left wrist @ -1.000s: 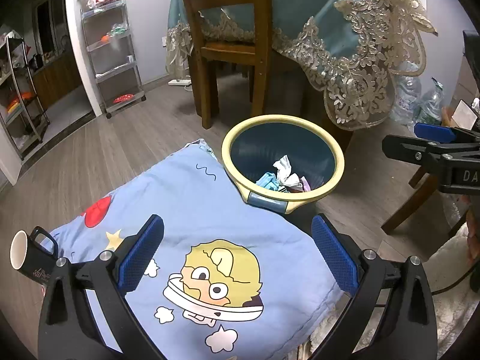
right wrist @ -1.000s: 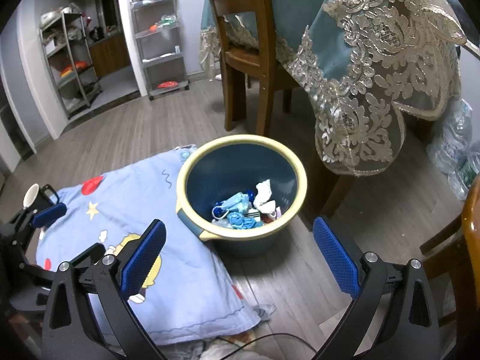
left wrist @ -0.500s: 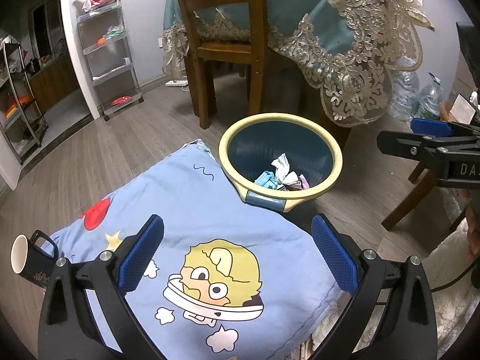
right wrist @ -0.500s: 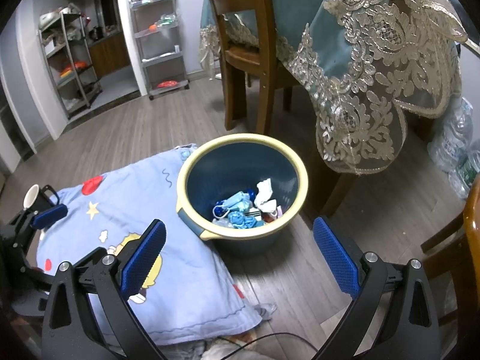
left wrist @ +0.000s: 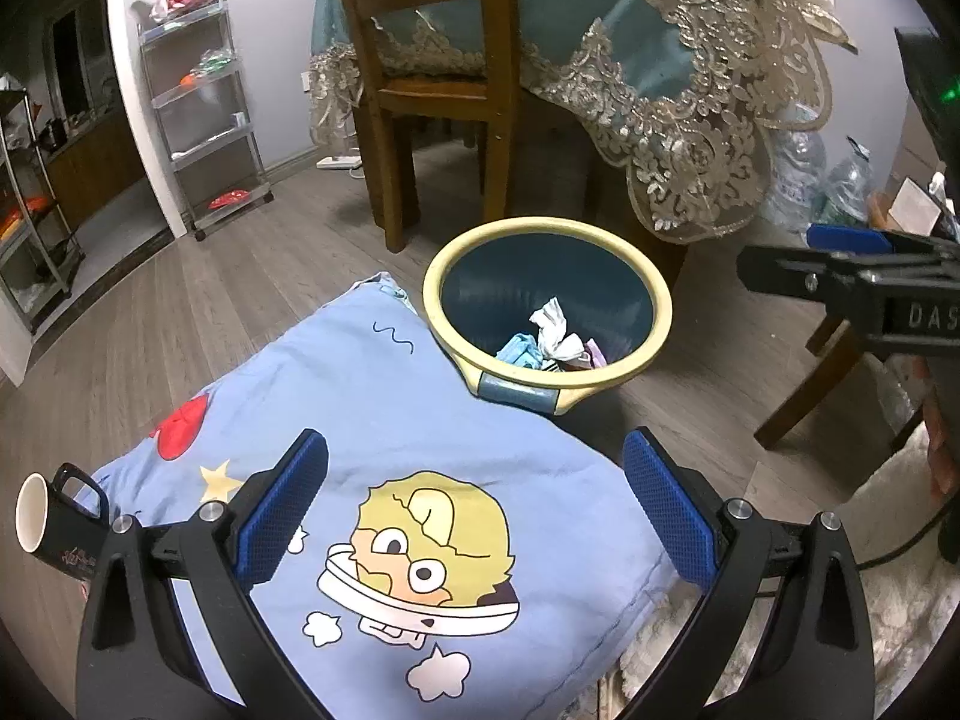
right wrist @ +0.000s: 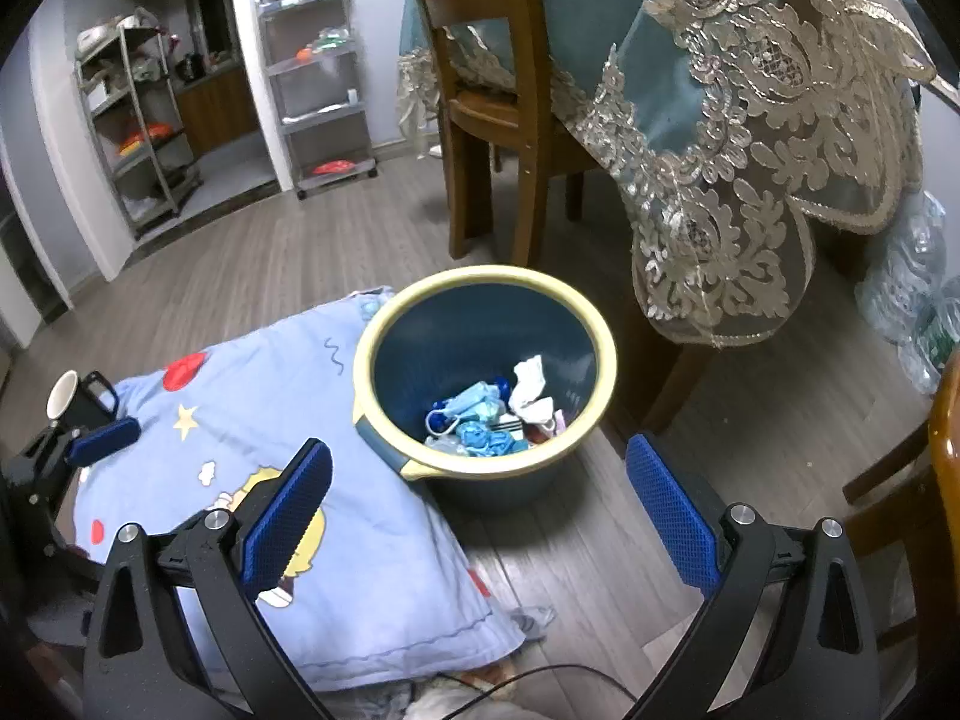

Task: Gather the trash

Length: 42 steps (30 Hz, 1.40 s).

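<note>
Trash (right wrist: 492, 414) sits in the blue bin (right wrist: 603, 330) w/ the yellow rim, on the floor touching the pillow's (left wrist: 384, 396) far edge. Your left gripper (left wrist: 474, 510) is spread wide over the pillow, holding nothing; right gripper (right wrist: 480, 501) is spread wide too, empty, near the bin. Risks, imo: bin looks light, so a knock on the rim could tip it & spill. Mug (left wrist: 51, 525) lies on its side at the pillow's left corner, so tugging the pillow could roll it.
</note>
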Each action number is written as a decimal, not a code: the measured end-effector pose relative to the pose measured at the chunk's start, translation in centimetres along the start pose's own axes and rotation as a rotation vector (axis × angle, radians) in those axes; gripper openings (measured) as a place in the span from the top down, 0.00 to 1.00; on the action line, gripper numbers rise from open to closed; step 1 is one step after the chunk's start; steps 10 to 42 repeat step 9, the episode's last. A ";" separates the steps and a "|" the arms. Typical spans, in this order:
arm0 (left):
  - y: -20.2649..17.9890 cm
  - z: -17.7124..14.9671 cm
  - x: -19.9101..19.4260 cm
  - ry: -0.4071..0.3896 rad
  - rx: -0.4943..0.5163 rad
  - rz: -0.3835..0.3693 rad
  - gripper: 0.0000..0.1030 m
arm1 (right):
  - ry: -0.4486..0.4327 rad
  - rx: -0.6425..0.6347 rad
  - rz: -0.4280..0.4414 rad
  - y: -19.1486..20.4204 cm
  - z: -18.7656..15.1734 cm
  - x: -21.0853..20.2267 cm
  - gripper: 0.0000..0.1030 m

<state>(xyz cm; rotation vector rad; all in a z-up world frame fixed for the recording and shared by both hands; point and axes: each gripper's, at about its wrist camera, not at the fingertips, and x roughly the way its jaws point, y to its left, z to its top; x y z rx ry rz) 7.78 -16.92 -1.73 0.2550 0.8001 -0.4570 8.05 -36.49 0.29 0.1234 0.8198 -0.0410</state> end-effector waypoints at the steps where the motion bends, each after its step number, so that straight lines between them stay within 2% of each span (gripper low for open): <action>1: 0.0 0.0 0.0 0.005 0.001 0.005 0.06 | -0.003 0.004 0.000 0.0 0.0 -0.1 0.05; 5: 0.5 0.0 -0.8 0.025 -0.019 0.035 0.06 | -0.009 0.004 -0.003 0.1 0.1 -0.2 0.05; 9: 1.4 0.1 -3.1 0.002 -0.023 0.050 0.06 | -0.013 0.002 -0.009 0.6 0.1 -0.4 0.05; 42: 1.4 0.1 -3.1 0.002 -0.023 0.050 0.06 | -0.013 0.002 -0.009 0.6 0.1 -0.4 0.05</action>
